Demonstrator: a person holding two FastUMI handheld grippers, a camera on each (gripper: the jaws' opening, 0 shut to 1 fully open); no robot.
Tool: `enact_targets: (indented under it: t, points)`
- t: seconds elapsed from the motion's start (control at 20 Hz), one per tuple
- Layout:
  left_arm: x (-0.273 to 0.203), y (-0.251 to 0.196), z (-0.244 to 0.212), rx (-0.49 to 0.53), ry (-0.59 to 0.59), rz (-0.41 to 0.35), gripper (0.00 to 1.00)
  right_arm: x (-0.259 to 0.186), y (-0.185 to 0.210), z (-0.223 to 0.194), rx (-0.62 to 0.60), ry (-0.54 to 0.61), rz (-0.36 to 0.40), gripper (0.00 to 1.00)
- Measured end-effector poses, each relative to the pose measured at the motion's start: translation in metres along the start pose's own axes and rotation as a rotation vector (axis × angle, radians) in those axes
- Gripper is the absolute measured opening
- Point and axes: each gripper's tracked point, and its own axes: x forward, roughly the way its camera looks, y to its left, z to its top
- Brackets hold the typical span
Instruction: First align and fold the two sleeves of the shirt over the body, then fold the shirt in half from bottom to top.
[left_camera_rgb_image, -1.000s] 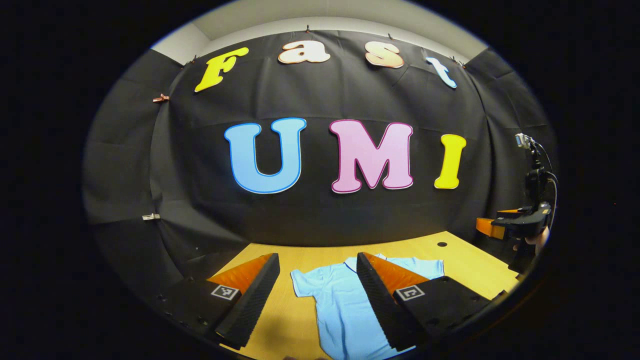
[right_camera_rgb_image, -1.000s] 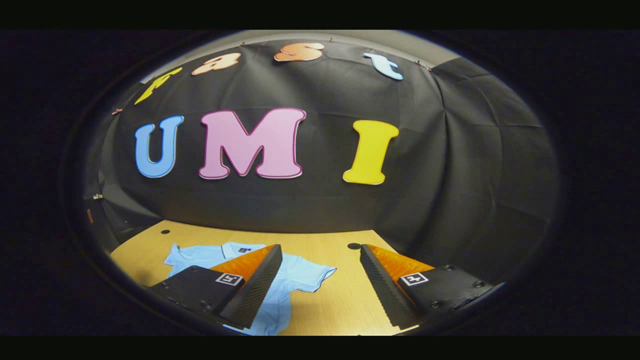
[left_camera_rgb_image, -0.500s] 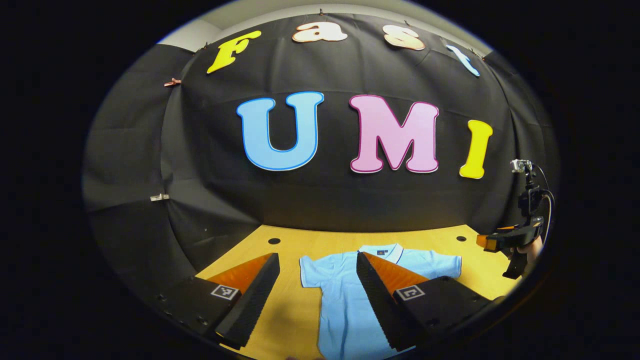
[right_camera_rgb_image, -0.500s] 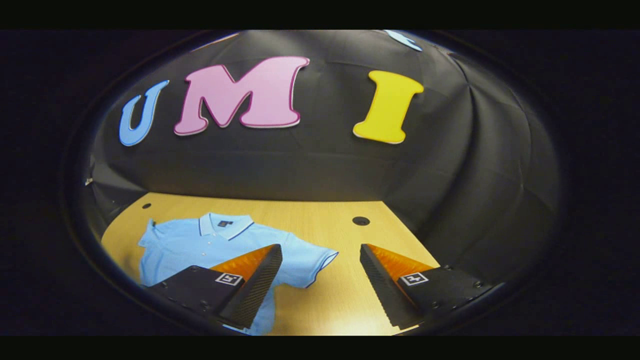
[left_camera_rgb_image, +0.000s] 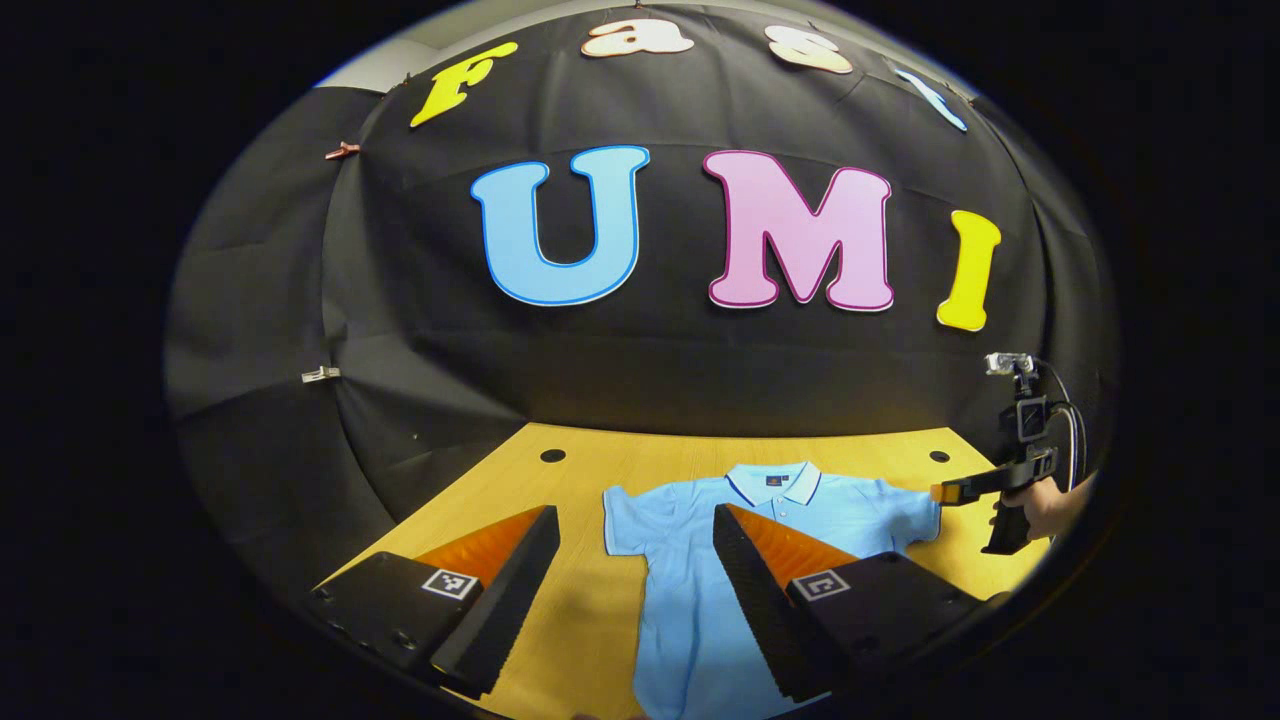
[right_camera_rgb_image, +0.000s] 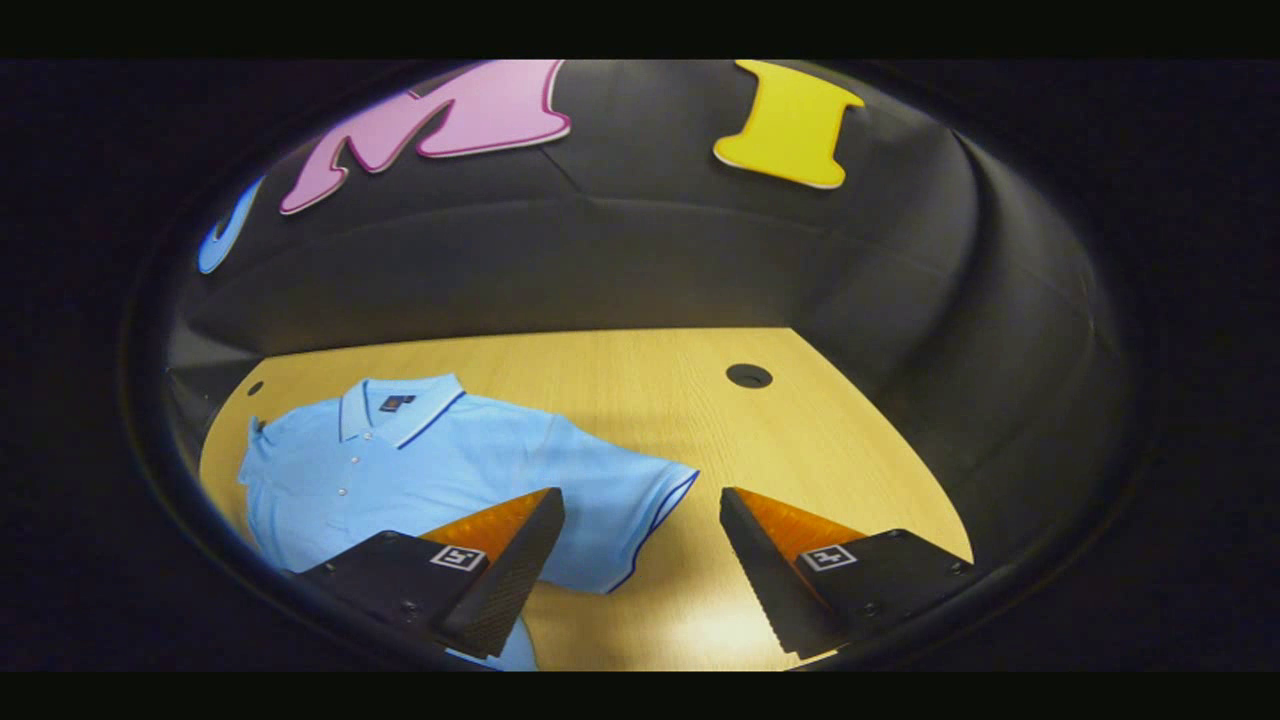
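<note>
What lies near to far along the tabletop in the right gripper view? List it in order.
Right gripper, open, its fingers nearest → sleeve of the light blue polo shirt → shirt collar → round hole in the wooden table → black cloth wall.

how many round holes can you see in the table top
2. One hole is at the back of the table, left of the shirt; the other hole is at the back right, beyond the sleeve. The hand-held grippers may hide others.
</note>
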Motion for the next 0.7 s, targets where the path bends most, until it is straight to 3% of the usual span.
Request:
enact_targets:
  t: [0.2, 0.45, 0.6, 0.7]
  points:
    - [0.009, -0.001, -0.008, -0.009, 0.029, 0.006, 0.98, 0.030, -0.004, -0.020, 0.003, 0.074, -0.013, 0.96]
    - [0.015, -0.003, -0.012, -0.015, 0.048, 0.007, 0.98, 0.045, -0.004, -0.031, 0.093, 0.126, -0.011, 0.98]
    - [0.015, -0.004, -0.013, -0.015, 0.054, 0.013, 0.98, 0.052, -0.005, -0.031, 0.097, 0.123, -0.018, 0.90]
    - [0.015, -0.006, -0.013, -0.015, 0.057, 0.014, 0.98, 0.051, -0.004, -0.031, 0.103, 0.130, -0.020, 0.75]
